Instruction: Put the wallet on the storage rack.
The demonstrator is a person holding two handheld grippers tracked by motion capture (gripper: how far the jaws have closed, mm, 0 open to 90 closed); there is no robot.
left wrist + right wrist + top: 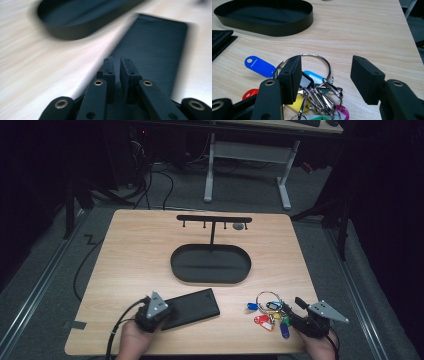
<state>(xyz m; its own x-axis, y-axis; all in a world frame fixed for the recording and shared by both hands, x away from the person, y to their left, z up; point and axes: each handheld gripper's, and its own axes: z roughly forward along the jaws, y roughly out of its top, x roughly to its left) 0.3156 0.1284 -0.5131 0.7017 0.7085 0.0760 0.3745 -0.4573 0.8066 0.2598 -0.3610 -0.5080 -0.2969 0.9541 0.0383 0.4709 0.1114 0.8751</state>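
A flat black wallet (192, 307) lies near the table's front edge, left of centre. My left gripper (167, 314) is at its left end. In the left gripper view the jaws (118, 66) stand almost together over the wallet's ribbed surface (155, 50), and I see nothing held between them. To the right lies a steel key ring (270, 296) with several coloured tags (272, 316). My right gripper (296, 312) sits just right of it. Seen along its own jaws, the right gripper (325, 65) is wide open, low over the ring (322, 58) and the tags.
A black oval tray (210, 280) sits mid-table, with a T-shaped hook stand (214, 218) rising from its far side. The tray's wall (269, 28) lies ahead and to the left of the right gripper. A desk frame and cables stand on the floor beyond the table.
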